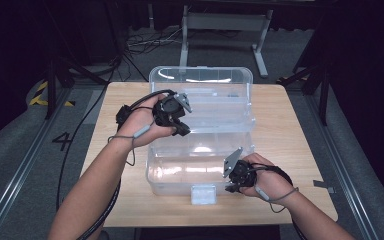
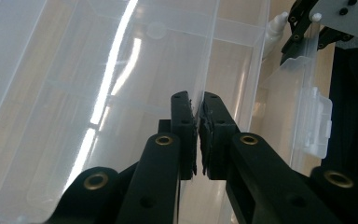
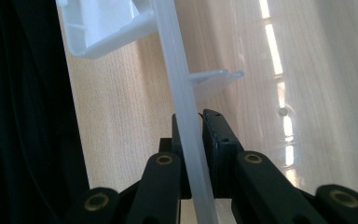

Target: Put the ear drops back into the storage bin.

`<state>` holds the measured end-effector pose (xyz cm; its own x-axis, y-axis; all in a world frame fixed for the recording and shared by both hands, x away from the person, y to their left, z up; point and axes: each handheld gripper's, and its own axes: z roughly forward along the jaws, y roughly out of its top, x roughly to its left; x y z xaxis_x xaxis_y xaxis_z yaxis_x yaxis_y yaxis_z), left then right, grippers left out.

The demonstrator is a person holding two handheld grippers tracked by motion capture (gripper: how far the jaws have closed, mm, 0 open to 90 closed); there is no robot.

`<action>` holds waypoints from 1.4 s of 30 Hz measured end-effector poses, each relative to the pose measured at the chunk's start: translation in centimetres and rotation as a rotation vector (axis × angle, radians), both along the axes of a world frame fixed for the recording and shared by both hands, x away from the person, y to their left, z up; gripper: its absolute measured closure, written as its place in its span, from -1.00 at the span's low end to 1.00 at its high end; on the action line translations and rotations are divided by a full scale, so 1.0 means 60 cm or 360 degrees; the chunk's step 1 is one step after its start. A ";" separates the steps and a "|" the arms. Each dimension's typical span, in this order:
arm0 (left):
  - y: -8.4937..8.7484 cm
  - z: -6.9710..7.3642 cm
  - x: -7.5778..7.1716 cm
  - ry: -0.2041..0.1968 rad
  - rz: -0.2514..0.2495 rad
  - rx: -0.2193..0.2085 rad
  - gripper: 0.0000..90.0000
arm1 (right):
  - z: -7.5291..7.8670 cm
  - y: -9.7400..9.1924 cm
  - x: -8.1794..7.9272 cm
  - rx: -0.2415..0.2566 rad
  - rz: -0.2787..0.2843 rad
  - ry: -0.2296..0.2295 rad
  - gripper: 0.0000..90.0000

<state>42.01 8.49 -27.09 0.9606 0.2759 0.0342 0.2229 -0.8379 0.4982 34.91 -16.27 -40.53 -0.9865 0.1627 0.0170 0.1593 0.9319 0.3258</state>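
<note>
A clear plastic box (image 1: 200, 172) stands on the wooden table (image 1: 290, 125), its lid (image 1: 202, 92) open at the back. My left gripper (image 1: 181, 130) is over the box's left side, and its jaws (image 2: 198, 105) are shut on a thin clear edge of the box (image 2: 74, 93); I cannot tell whether that edge belongs to the lid or to an inner tray. My right gripper (image 1: 229, 188) is at the front right of the box, shut on the front rim (image 3: 177, 70). Its jaws (image 3: 196, 119) pinch that clear wall from both sides.
A white latch (image 1: 203, 194) hangs at the middle of the box's front, and this latch (image 3: 102, 28) lies ahead of the right jaws. Bare table lies left and right of the box. Beyond the table are cables (image 1: 140, 42) and a grey metal stand (image 1: 225, 30) on the floor.
</note>
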 end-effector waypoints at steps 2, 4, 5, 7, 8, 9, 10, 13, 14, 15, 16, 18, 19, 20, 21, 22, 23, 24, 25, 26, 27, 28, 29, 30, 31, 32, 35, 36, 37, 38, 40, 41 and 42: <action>0.000 -0.001 -0.006 -0.0002 -0.0005 -0.0001 0.90 | 0.000 0.000 0.000 -0.0001 0.0001 -0.0005 0.87; -0.001 -0.002 -0.008 -0.0002 0.0000 -0.0008 0.90 | 0.000 0.000 0.000 -0.0005 0.0001 -0.0008 0.87; -0.001 -0.003 -0.011 -0.0008 -0.0009 -0.0006 0.90 | 0.000 0.000 -0.001 -0.0006 0.0001 -0.0011 0.87; -0.001 -0.004 -0.015 -0.0003 -0.0022 -0.0001 0.90 | 0.000 0.001 -0.001 -0.0010 0.0008 -0.0018 0.87; 0.000 -0.004 -0.018 0.0001 -0.0017 -0.0008 0.90 | 0.000 0.001 -0.001 -0.0011 0.0008 -0.0017 0.87; 0.000 -0.005 -0.019 -0.0001 -0.0026 -0.0012 0.90 | 0.000 0.001 -0.001 -0.0012 0.0007 -0.0017 0.87; 0.000 -0.006 -0.022 0.0009 -0.0027 -0.0009 0.90 | 0.000 0.001 -0.001 -0.0010 0.0002 -0.0017 0.87; 0.000 -0.008 -0.027 0.0012 -0.0039 -0.0012 0.90 | 0.000 0.000 -0.002 -0.0007 0.0000 -0.0024 0.87; 0.000 -0.009 -0.028 0.0007 -0.0045 -0.0016 0.90 | 0.000 0.000 -0.002 -0.0006 -0.0002 -0.0026 0.87; 0.001 -0.009 -0.030 0.0013 -0.0044 -0.0013 0.90 | 0.000 0.000 -0.003 -0.0005 -0.0002 -0.0027 0.87; 0.001 -0.010 -0.032 0.0015 -0.0046 -0.0012 0.90 | -0.001 0.000 -0.004 0.0002 -0.0014 -0.0028 0.87; 0.003 -0.012 -0.035 0.0017 -0.0042 -0.0026 0.90 | -0.001 -0.001 -0.004 0.0005 -0.0022 -0.0034 0.86; 0.004 -0.013 -0.036 0.0016 -0.0042 -0.0033 0.90 | -0.001 -0.001 -0.004 0.0003 -0.0005 -0.0038 0.86; 0.004 -0.013 -0.038 0.0013 -0.0040 -0.0037 0.90 | -0.001 -0.001 -0.005 0.0001 -0.0006 -0.0041 0.86; 0.005 -0.014 -0.039 0.0010 -0.0043 -0.0038 0.90 | -0.002 0.000 -0.007 0.0004 -0.0028 -0.0047 0.86; 0.005 -0.015 -0.040 0.0008 -0.0046 -0.0038 0.90 | -0.001 0.000 -0.005 -0.0004 -0.0001 -0.0052 0.86; 0.005 -0.015 -0.040 0.0008 -0.0046 -0.0038 0.91 | -0.001 0.000 -0.005 -0.0004 -0.0001 -0.0052 0.86; 0.005 -0.015 -0.041 0.0008 -0.0048 -0.0039 0.91 | -0.001 0.000 -0.005 -0.0003 0.0004 -0.0055 0.86; 0.006 -0.016 -0.043 0.0010 -0.0046 -0.0044 0.91 | -0.001 0.000 -0.005 -0.0003 0.0006 -0.0056 0.86; 0.006 -0.017 -0.043 0.0011 -0.0047 -0.0047 0.91 | -0.001 0.000 -0.006 -0.0003 0.0004 -0.0057 0.86; 0.006 -0.017 -0.045 0.0010 -0.0046 -0.0048 0.91 | -0.001 0.000 -0.006 -0.0004 0.0005 -0.0058 0.86; 0.006 -0.018 -0.046 0.0011 -0.0047 -0.0047 0.91 | -0.001 -0.001 -0.007 -0.0003 0.0002 -0.0059 0.86; 0.006 -0.018 -0.047 0.0010 -0.0046 -0.0046 0.91 | -0.001 -0.001 -0.008 -0.0002 0.0007 -0.0062 0.85; 0.006 -0.019 -0.049 0.0011 -0.0049 -0.0048 0.91 | -0.001 0.000 -0.009 0.0001 -0.0005 -0.0066 0.85; 0.006 -0.020 -0.050 0.0016 -0.0051 -0.0048 0.91 | -0.001 0.000 -0.009 -0.0005 0.0010 -0.0070 0.85; 0.006 -0.020 -0.050 0.0016 -0.0051 -0.0048 0.91 | -0.001 0.000 -0.009 -0.0002 0.0015 -0.0076 0.85; 0.006 -0.023 -0.054 0.0019 -0.0067 -0.0047 0.91 | 0.000 0.000 -0.009 -0.0013 0.0018 -0.0083 0.85; 0.006 -0.023 -0.055 0.0021 -0.0068 -0.0048 0.91 | -0.001 0.001 -0.009 -0.0012 0.0026 -0.0087 0.84; 0.005 -0.024 -0.055 0.0020 -0.0072 -0.0050 0.91 | 0.000 0.001 -0.010 -0.0012 0.0023 -0.0092 0.84; 0.005 -0.024 -0.056 0.0022 -0.0069 -0.0048 0.91 | 0.000 0.001 -0.011 -0.0019 0.0018 -0.0094 0.84; 0.005 -0.025 -0.057 0.0023 -0.0067 -0.0049 0.91 | -0.001 0.002 -0.012 -0.0017 0.0027 -0.0111 0.84; 0.005 -0.026 -0.058 0.0029 -0.0076 -0.0048 0.91 | -0.001 0.002 -0.012 -0.0021 0.0034 -0.0111 0.84; 0.005 -0.026 -0.058 0.0032 -0.0075 -0.0050 0.91 | -0.001 0.002 -0.012 -0.0020 0.0036 -0.0112 0.84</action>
